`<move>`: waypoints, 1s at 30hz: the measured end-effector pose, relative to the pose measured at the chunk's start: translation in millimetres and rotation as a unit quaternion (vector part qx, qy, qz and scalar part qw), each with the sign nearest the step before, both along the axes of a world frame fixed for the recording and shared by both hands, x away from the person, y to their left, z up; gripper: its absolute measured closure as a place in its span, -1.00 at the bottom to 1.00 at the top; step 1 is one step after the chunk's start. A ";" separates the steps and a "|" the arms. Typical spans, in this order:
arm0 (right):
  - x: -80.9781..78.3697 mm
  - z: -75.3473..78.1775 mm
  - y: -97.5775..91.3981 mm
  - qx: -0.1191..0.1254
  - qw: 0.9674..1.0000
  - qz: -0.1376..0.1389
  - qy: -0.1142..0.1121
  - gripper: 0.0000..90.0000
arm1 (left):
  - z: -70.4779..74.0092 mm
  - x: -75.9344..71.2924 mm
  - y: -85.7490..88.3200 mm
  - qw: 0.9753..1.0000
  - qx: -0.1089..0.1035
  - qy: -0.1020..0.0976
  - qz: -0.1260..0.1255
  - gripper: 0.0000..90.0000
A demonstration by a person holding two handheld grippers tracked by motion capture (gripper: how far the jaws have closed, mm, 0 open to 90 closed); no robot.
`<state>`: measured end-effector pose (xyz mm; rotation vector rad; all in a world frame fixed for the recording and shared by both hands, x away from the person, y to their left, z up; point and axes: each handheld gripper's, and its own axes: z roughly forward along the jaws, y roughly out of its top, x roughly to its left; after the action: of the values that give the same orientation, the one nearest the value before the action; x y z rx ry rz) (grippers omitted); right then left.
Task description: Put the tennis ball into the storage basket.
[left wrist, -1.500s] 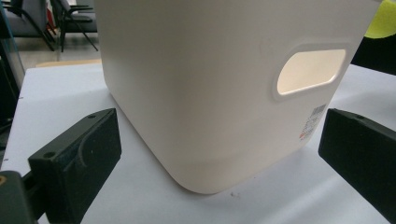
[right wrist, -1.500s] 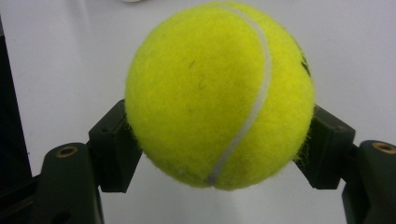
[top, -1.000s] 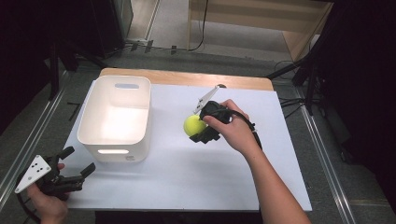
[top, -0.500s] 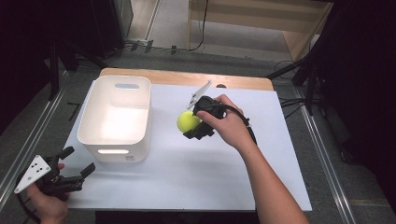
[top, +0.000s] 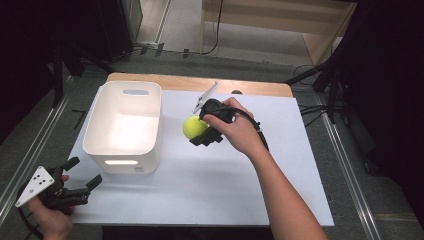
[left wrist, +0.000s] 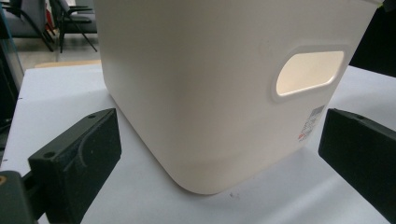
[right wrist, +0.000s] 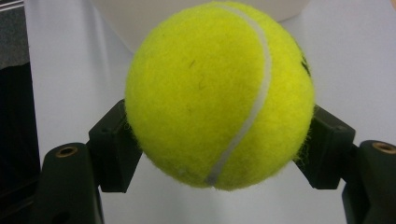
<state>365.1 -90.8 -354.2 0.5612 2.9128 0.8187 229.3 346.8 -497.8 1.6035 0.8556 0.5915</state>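
Note:
A yellow tennis ball (top: 194, 126) hangs above the white table sheet, just right of the white bin (top: 123, 125). My right gripper (top: 197, 131) is shut on it; in the right gripper view the ball (right wrist: 219, 93) sits squeezed between both black jaws. My left gripper (top: 82, 175) rests at the table's front left corner, open, with nothing between its jaws. In the left gripper view the bin's near wall and handle slot (left wrist: 309, 73) loom close ahead of the wide-spread jaws.
The white sheet (top: 240, 180) covers most of the wooden table (top: 200, 84). A dark floor and metal rails flank the table on both sides. The bin looks empty inside.
My right hand has carried the ball left, toward the bin, and slightly up. The left gripper has stayed where it was.

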 end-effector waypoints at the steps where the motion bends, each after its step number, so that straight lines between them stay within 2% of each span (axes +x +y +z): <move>1: 0.8 0.7 1.1 0.000 1.000 0.004 -0.002 -0.46 | 0.0 0.0 0.0 1.000 0.000 0.000 0.000 -1.00; 15: 4.9 7.2 19.5 -0.001 1.000 0.019 -0.004 -0.46 | 0.0 0.0 0.2 1.000 -0.002 0.000 -0.001 -1.00; 22: 5.2 11.9 27.6 0.008 1.000 0.021 0.000 -0.46 | -0.1 0.1 0.2 1.000 -0.003 0.000 -0.001 -1.00; 30: 8.6 17.0 36.6 0.003 0.999 0.034 -0.004 -0.46 | 0.0 0.0 0.5 1.000 -0.006 0.000 -0.001 -1.00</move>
<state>373.7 -54.1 -337.2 0.4621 2.9375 0.8366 229.2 347.3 -497.8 1.5931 0.8558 0.5848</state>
